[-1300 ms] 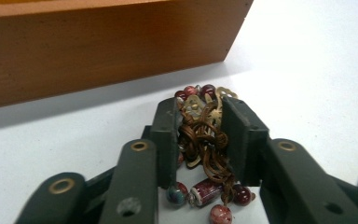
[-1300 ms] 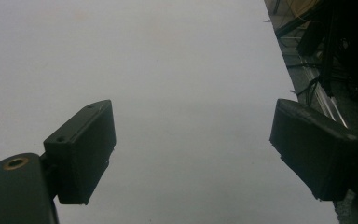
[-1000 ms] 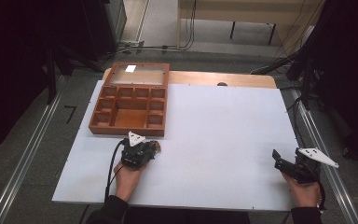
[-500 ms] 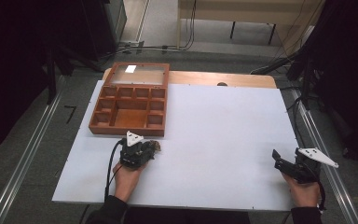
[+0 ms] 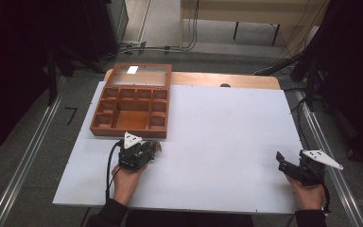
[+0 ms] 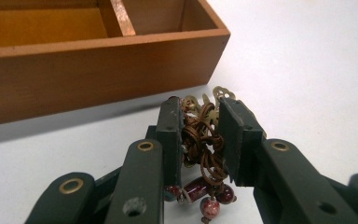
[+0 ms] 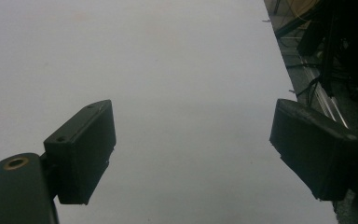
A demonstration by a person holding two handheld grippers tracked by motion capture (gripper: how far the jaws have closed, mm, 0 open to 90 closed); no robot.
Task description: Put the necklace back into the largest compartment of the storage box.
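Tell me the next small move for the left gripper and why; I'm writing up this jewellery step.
Probably lift a little and carry forward over the wooden box. The left gripper is shut on a bundled beaded bracelet, just short of the box's near wall, with the open compartments right behind it. The right gripper is open over the bare white table, so it plays no part.

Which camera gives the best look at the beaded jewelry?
The left gripper view: the jewelry sits close up between the fingers, brown cord and red beads clear. In the high view it is a small dark bunch.
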